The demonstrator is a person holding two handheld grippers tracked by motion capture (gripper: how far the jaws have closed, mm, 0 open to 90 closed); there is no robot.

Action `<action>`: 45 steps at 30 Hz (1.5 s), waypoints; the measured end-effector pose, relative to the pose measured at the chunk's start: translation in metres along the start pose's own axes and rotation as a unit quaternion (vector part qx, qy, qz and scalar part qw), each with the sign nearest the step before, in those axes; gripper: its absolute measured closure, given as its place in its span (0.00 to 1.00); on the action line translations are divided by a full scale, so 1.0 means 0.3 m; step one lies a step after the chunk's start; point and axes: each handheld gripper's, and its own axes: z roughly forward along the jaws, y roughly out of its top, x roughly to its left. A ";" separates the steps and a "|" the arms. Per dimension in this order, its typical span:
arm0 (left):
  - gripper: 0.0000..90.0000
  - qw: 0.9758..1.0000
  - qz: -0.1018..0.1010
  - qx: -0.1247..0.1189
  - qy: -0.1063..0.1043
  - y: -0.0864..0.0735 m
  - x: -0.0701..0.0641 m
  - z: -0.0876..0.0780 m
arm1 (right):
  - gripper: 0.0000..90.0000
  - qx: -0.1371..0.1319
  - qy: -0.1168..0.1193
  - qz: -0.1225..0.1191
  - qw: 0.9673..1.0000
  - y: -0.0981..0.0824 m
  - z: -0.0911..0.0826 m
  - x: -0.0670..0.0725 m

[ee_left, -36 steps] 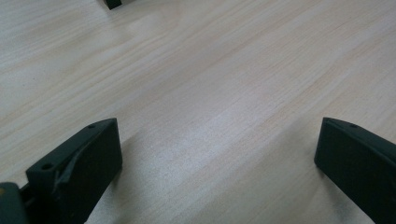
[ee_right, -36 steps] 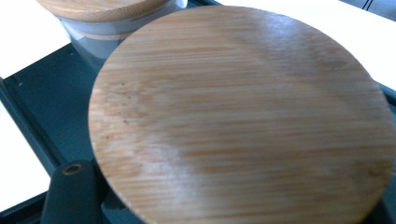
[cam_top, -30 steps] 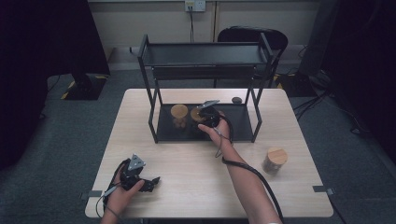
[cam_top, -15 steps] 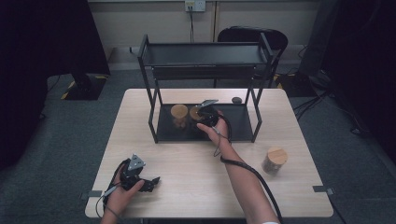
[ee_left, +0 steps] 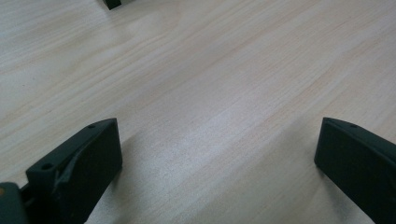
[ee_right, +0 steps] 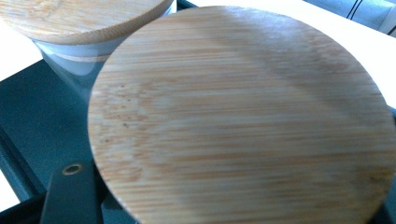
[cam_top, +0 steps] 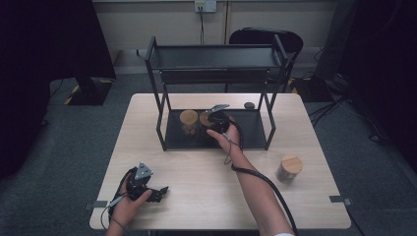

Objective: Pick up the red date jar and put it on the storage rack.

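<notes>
A person at a table works a hand-held gripper in each hand, the right one holding a wooden-lidded jar on a black rack's bottom shelf.

The right gripper (cam_top: 215,118) reaches under the black rack (cam_top: 216,58) at the far middle of the table (cam_top: 196,196); its fingers pinch a glass jar with a round bamboo lid (ee_right: 243,116), which sits on the rack's dark bottom shelf (cam_top: 251,132). A second lidded jar (cam_top: 188,118) stands just beside it on the same shelf, to the left in the high view. A third jar (cam_top: 289,168) stands alone on the table near the right edge, well apart from the rack. The left gripper (cam_top: 156,192) rests on the table near the front left corner, fingers (ee_left: 79,163) spread wide over bare wood, holding nothing.
</notes>
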 end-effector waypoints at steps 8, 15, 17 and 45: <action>0.00 1.000 0.000 0.000 0.000 0.000 0.000 0.000 | 0.23 0.002 0.003 0.003 1.000 0.005 -0.002 -0.002; 0.00 1.000 0.000 0.000 0.000 0.000 0.000 0.000 | 0.07 0.010 0.011 0.014 1.000 0.019 -0.023 -0.004; 0.00 1.000 0.000 0.000 0.000 0.000 0.000 0.000 | 0.06 0.012 0.012 0.020 1.000 0.021 -0.028 -0.006; 0.00 1.000 0.000 0.000 0.000 0.000 0.000 0.000 | 0.03 0.004 0.016 0.046 0.999 -0.035 -0.146 0.019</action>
